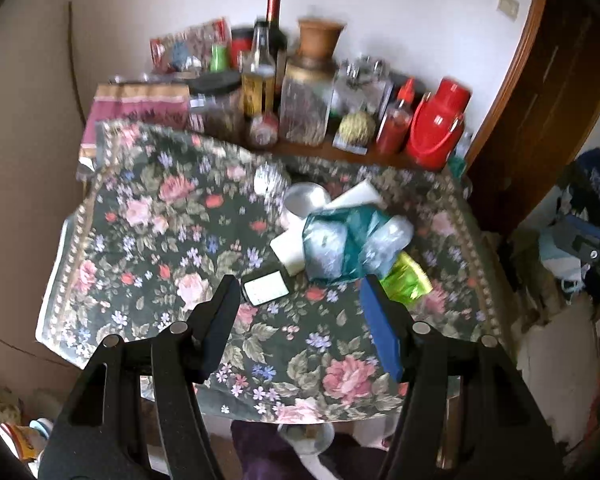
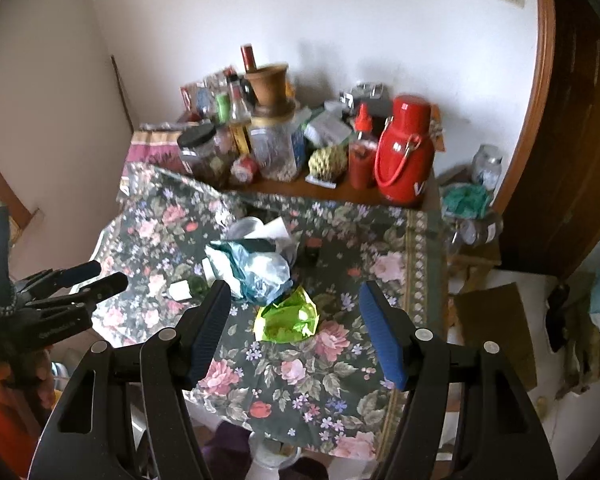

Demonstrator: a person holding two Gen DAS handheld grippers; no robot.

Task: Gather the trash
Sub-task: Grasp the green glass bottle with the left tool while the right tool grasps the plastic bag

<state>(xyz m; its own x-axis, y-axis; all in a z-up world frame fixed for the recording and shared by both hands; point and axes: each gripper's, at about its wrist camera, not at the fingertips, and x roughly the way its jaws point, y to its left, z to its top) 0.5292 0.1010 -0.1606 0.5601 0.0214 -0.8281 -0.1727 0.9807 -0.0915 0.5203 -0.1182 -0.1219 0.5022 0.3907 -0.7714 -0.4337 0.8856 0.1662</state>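
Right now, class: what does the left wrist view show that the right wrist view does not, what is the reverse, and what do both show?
Only the left wrist view: the label of the small dark bottle lying on the cloth, seen in full, and a round lid behind the bags.

Only the right wrist view: the left gripper from the side, open and empty, and a cardboard sheet on the floor.

Both: the floral tablecloth, green wrapper, crumpled blue bag, red jug, and the open right gripper only in its own view.

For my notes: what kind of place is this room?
Probably a home dining corner: a floral tablecloth covers the table, with glass jars and a red plastic jug at the wall.
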